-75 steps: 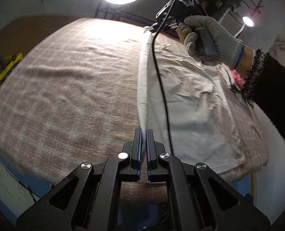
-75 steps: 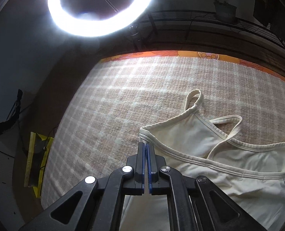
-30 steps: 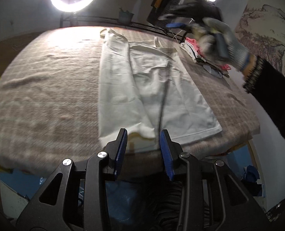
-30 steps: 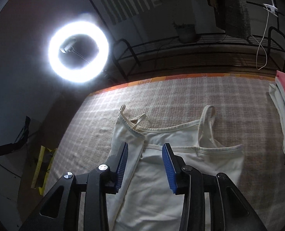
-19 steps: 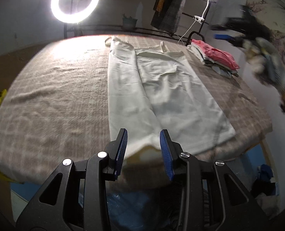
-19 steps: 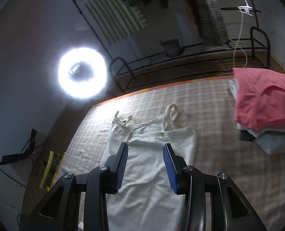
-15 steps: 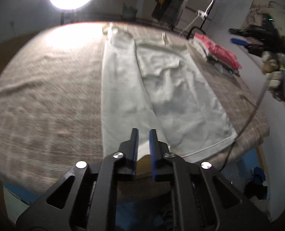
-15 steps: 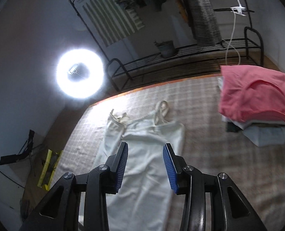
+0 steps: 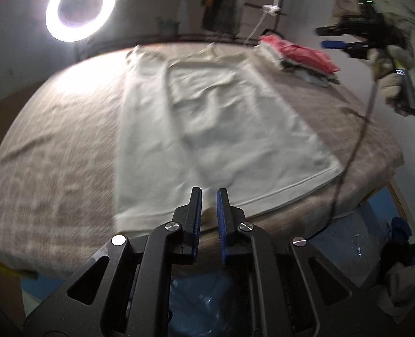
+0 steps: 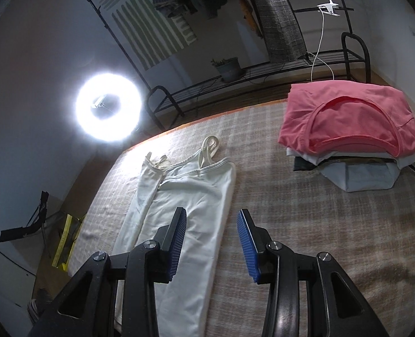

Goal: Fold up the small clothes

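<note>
A cream strappy top (image 9: pixel 207 129) lies flat on the checked beige table cover (image 9: pixel 53 146), its left third folded over lengthwise. It also shows in the right wrist view (image 10: pixel 190 196). My left gripper (image 9: pixel 208 196) hovers above the near hem, jaws a narrow gap apart and holding nothing. My right gripper (image 10: pixel 211 219) is open and empty, raised above the top's right edge. It also shows far right in the left wrist view (image 9: pixel 356 39), held by a gloved hand.
A stack of folded clothes with a pink top (image 10: pixel 347 123) uppermost sits at the table's far right corner. A ring light (image 10: pixel 109 112) and a black metal rack (image 10: pixel 263 75) stand behind the table. A cable (image 9: pixel 356 151) hangs over the right edge.
Both grippers let go of the top's left edge after folding it over, then lifted away. The right gripper swung right and up. The left gripper narrowed to a small gap near the hem.
</note>
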Demonstrator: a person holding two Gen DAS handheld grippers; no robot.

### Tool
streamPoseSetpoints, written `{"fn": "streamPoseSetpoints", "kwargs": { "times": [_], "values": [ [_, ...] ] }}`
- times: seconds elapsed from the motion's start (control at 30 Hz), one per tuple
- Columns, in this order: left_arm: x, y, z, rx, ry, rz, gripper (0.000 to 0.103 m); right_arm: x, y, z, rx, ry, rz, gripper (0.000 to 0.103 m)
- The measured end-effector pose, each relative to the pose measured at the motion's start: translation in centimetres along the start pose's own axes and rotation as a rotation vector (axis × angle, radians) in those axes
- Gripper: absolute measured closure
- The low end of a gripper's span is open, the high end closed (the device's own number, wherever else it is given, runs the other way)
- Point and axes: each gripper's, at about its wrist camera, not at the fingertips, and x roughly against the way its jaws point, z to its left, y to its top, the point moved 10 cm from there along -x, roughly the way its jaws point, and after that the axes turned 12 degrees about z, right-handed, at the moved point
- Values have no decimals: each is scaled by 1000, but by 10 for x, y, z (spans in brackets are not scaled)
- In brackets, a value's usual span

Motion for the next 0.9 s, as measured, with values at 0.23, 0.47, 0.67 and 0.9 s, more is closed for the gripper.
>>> {"fn": "streamPoseSetpoints", "kwargs": {
  "times": [0.23,0.47,0.67,0.9],
  "values": [
    [-18,21,-73,-72,-114,10,94,13,-3,-30,10,0,-7,52],
    [-50,32,-141,-178,-169,46,94,16,-6,-54,51,-51,30,49],
    [-61,32,-173,-215,-221,70,61,0,-2,-61,65,-58,64,47],
    [-84,29,-173,-232,-138,113,67,-38,12,-51,57,-5,97,46]
  ]
}}
